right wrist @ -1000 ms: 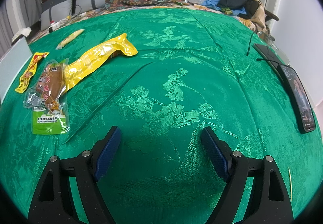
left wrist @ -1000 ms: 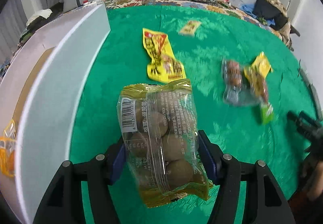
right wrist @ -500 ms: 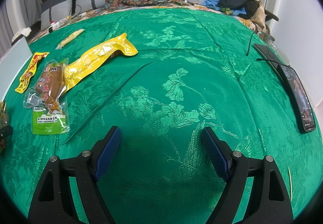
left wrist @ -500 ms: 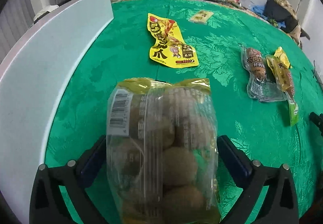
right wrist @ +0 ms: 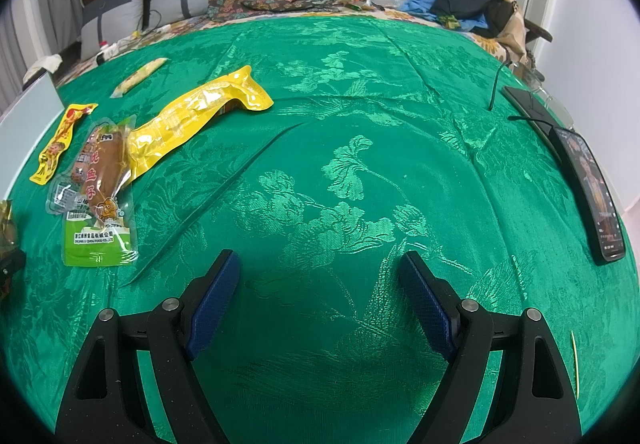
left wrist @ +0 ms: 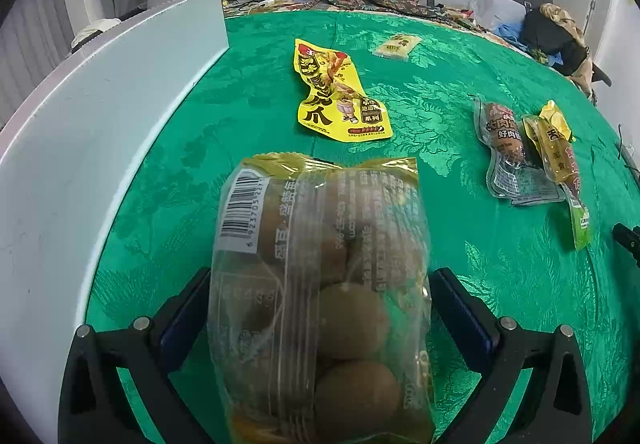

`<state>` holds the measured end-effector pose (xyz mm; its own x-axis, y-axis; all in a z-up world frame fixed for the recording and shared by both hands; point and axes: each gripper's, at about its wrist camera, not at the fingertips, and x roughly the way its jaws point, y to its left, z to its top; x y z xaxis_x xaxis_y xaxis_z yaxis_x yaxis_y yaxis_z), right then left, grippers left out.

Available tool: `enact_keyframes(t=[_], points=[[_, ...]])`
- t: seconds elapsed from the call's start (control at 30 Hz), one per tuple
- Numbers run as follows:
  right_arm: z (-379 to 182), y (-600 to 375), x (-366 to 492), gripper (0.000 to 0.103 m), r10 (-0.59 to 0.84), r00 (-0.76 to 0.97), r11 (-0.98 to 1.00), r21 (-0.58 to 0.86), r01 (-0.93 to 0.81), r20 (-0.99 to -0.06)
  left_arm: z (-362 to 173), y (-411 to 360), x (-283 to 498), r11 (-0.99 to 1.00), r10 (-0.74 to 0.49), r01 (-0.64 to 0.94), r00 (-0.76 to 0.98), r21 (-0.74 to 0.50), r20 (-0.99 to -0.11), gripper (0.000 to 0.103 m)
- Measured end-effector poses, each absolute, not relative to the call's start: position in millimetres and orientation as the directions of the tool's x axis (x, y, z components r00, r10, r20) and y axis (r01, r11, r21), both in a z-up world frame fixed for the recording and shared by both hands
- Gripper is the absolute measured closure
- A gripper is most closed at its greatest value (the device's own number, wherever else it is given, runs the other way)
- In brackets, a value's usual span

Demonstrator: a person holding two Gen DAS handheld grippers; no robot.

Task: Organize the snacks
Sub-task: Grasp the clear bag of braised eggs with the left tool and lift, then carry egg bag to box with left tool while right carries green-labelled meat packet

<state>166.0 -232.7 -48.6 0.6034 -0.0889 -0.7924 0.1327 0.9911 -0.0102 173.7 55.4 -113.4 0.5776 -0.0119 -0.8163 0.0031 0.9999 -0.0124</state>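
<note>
One egg bag (left wrist: 320, 284) lies on the green cloth (left wrist: 460, 116) between the left gripper (left wrist: 320, 308) pads, near the white box (left wrist: 100, 124) on the left. A second ago the pads pressed it; now they stand wide, so it is released. Right gripper (right wrist: 320, 296) hangs wide, empty.

A clear bag of brown eggs (left wrist: 320, 296) lies lengthwise on the green cloth; beyond it lie a yellow packet (left wrist: 338, 96), two overlapping sausage packs (left wrist: 520, 152) and a small pale packet (left wrist: 397, 45).
</note>
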Motion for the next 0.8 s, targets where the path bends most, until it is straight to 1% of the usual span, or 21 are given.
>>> enact_keyframes(t=[0.23,0.27,0.3,0.33,0.37,0.43,0.47,0.5,0.57,0.6,0.63,0.67,0.7,0.8], points=[[-47,-232,167,0.018,-0.094,0.589,0.989,-0.009,0.145,-0.803,-113,55,173,1.000,-0.013,0.003,0.578,-0.013,-0.816,0.000],[-44,-230,168,0.019,-0.061,0.573,0.990,0.024,0.139,-0.817,-113,55,173,1.000,-0.013,0.003,0.578,-0.014,-0.816,0.000],[-38,-225,168,0.019,0.010,0.585,0.989,0.093,0.112,-0.811,-113,55,173,1.000,-0.012,0.003,0.578,-0.013,-0.816,0.000],[-30,-217,168,0.019,0.108,0.613,0.981,0.185,0.064,-0.783,-114,55,173,1.000,-0.012,0.002,0.578,-0.013,-0.816,0.000],[-22,-205,169,0.019,0.169,0.625,0.973,0.231,0.019,-0.762,-114,55,173,1.000,-0.012,0.002,0.578,-0.013,-0.816,0.000],[-13,-174,184,0.019,0.253,0.599,0.963,0.258,-0.080,-0.760,-114,55,173,1.000,-0.012,0.003,0.578,-0.013,-0.816,0.000],[-13,-156,197,0.021,0.281,0.568,0.958,0.260,-0.121,-0.773,-114,55,173,1.000,-0.012,0.003,0.578,-0.012,-0.816,0.000],[-14,-144,209,0.021,0.285,0.543,0.958,0.251,-0.139,-0.790,-114,55,172,1.000,-0.012,0.003,0.578,-0.013,-0.816,0.000],[-23,-129,234,0.021,0.246,0.514,0.969,0.217,-0.117,-0.822,-113,55,171,1.000,-0.013,0.006,0.578,-0.013,-0.816,0.000],[-29,-129,245,0.030,0.241,0.497,0.970,0.227,-0.090,-0.833,-113,55,171,1.000,-0.015,0.008,0.578,-0.012,-0.816,0.000],[-34,-131,251,0.049,0.246,0.477,0.967,0.245,-0.066,-0.844,-113,54,170,1.000,-0.015,0.010,0.577,-0.012,-0.816,0.000],[-38,-136,256,0.057,0.276,0.450,0.956,0.289,-0.040,-0.850,-113,54,171,1.000,-0.017,0.014,0.576,-0.011,-0.817,0.000],[-36,-141,255,0.061,0.295,0.453,0.948,0.319,-0.024,-0.841,-112,53,171,1.000,-0.020,0.025,0.573,-0.007,-0.819,0.000],[-25,-150,238,0.065,0.342,0.439,0.931,0.365,-0.036,-0.831,-110,55,176,0.996,-0.055,0.089,0.518,-0.011,-0.854,0.001]])
